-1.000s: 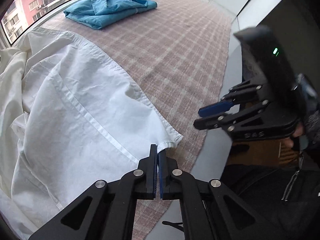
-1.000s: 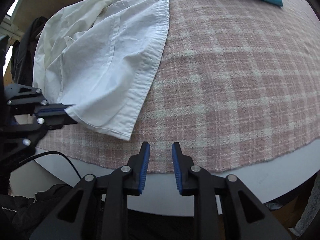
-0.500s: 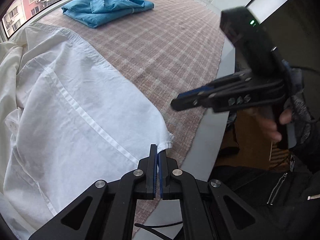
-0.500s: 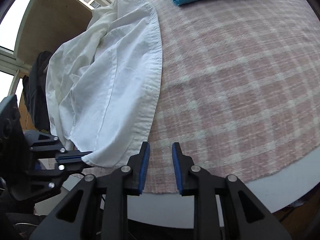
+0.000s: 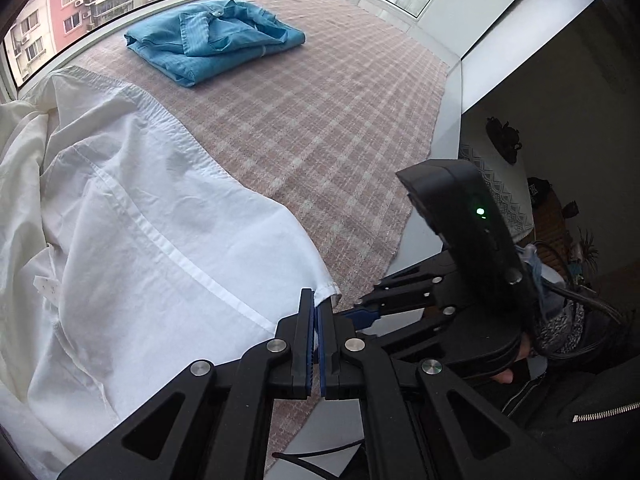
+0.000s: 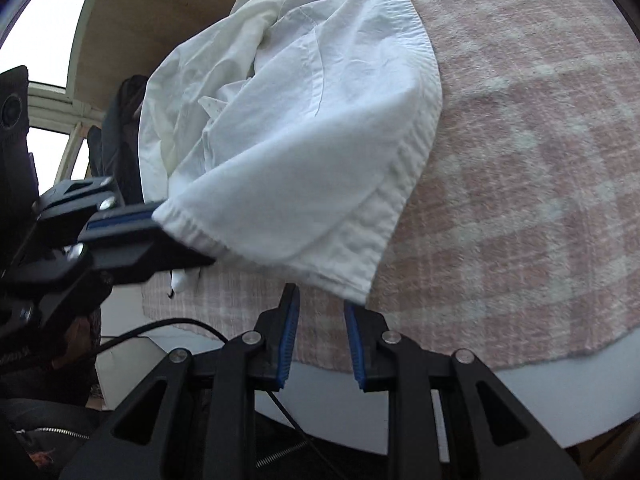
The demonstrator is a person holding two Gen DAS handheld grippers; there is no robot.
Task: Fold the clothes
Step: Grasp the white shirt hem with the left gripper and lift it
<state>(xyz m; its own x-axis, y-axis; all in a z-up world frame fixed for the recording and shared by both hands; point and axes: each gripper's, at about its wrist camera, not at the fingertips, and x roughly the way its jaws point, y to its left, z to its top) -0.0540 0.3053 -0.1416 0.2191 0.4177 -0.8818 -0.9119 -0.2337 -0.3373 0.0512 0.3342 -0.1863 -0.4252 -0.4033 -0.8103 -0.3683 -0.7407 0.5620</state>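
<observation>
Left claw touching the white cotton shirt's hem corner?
Touching. The left wrist view shows the left claw shut on the white cotton shirt at its hem corner; the right wrist view shows the same pinch.

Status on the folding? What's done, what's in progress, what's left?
Done: the blue shirt lies folded at the far side of the checked blanket.
In hand: the left gripper is shut on the white shirt at a hem corner; the right gripper is open just short of the other hem corner, nothing between its jaws.
Left: the white shirt is crumpled and unfolded, so every fold remains.
</observation>
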